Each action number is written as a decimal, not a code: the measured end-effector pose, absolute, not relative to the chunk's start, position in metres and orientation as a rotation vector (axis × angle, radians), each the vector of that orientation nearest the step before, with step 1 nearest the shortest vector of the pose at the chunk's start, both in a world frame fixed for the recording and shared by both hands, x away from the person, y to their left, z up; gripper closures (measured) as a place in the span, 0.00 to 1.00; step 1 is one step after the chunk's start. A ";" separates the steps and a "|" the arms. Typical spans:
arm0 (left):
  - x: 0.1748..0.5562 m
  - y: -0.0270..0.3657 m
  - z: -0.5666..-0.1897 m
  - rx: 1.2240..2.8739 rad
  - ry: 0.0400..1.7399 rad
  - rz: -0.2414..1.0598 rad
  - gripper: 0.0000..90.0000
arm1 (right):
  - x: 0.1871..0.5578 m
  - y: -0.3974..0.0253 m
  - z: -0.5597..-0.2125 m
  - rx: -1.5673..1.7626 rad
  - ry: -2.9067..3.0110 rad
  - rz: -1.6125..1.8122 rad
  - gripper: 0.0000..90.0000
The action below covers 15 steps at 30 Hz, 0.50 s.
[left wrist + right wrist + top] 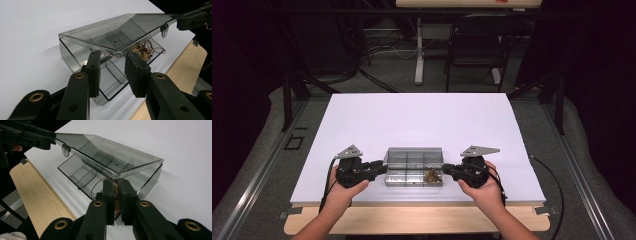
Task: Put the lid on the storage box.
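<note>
1. A clear smoky plastic box (pixel 414 167) sits on the white desk (pixel 412 120), near the front edge, between the 2 hand-held tools.
2. The lid (pixel 117 32) is hinged at the far side and stands partly raised over the base; its latch tab (pixel 164 32) hangs free at the front edge.
3. The base is split by thin dividers into several compartments. In the high view, a tangle of thin brown wire with small brownish pieces (pixel 431 175) lies in the front compartment at the box's right end. The nearer compartments seen in the left gripper view look bare.
4. Left tongs (pixel 113 72): spread, at the left end of the box, just under the raised lid's corner. Contact with the lid cannot be told.
5. Right tongs (pixel 117 195): pressed nearly together, pinching strands of the brown wire at the right end of the box, below the lid's corner.
6. In the high view, the left tongs (pixel 379 167) meet the box's left end and the right tongs (pixel 447 170) meet its right end.
7. A pale wooden strip (pixel 412 220) runs along the front of the desk.
</note>
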<state>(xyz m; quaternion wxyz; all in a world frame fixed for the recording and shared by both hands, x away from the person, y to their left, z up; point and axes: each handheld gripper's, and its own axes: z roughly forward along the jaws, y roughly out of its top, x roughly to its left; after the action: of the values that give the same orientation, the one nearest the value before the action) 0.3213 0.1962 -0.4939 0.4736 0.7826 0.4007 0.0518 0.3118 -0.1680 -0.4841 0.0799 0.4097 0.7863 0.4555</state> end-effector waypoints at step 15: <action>0.315 0.199 -0.497 1.914 0.981 0.120 0.80 | 0.311 -0.169 -0.488 1.248 2.361 1.366 0.98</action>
<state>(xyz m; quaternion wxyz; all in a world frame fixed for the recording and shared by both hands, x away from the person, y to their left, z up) 0.3154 0.1985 -0.4975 0.4739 0.7824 0.4011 0.0489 0.3111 -0.1690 -0.4883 0.0708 0.4151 0.7851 0.4543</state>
